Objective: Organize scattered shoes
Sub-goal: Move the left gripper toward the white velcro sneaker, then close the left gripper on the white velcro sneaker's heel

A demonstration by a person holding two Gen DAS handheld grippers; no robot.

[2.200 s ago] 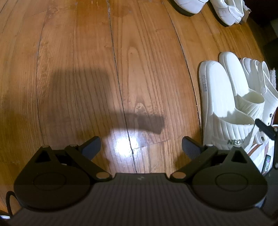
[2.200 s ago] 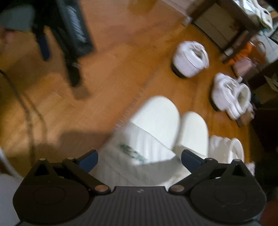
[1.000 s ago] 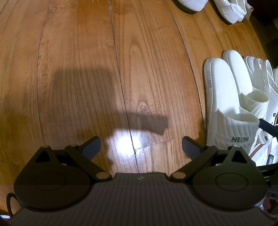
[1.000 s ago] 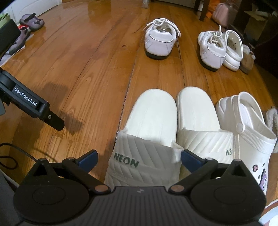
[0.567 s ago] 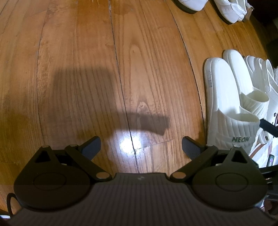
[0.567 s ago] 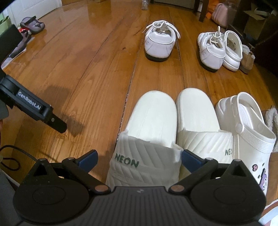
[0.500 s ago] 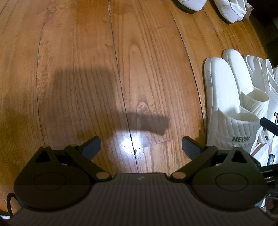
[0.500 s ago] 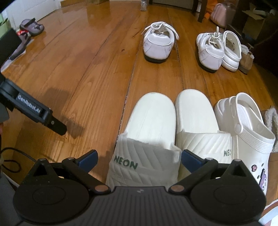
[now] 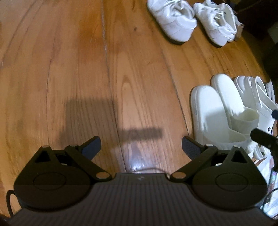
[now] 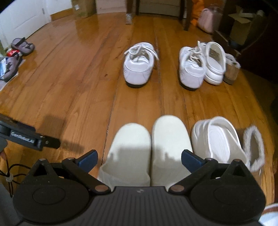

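Observation:
A pair of white slides lies side by side on the wood floor, straight under my right gripper, which is open and empty above their straps. A white clog sits to their right. Farther off stand a lone white sneaker and a second white sneaker beside a white mule. My left gripper is open and empty over bare floor, with the slides to its right and the sneakers at the top.
A fuzzy slipper lies right of the clog, a tan shoe by the mule. Grey sandals sit far left. Furniture legs, a pink bag and boxes line the back. The left gripper's bar juts in from the left.
Both views have tilted up and pulled back: the sneakers are now fuller in both views, and the slides sit lower under the right gripper. Both grippers stay open.

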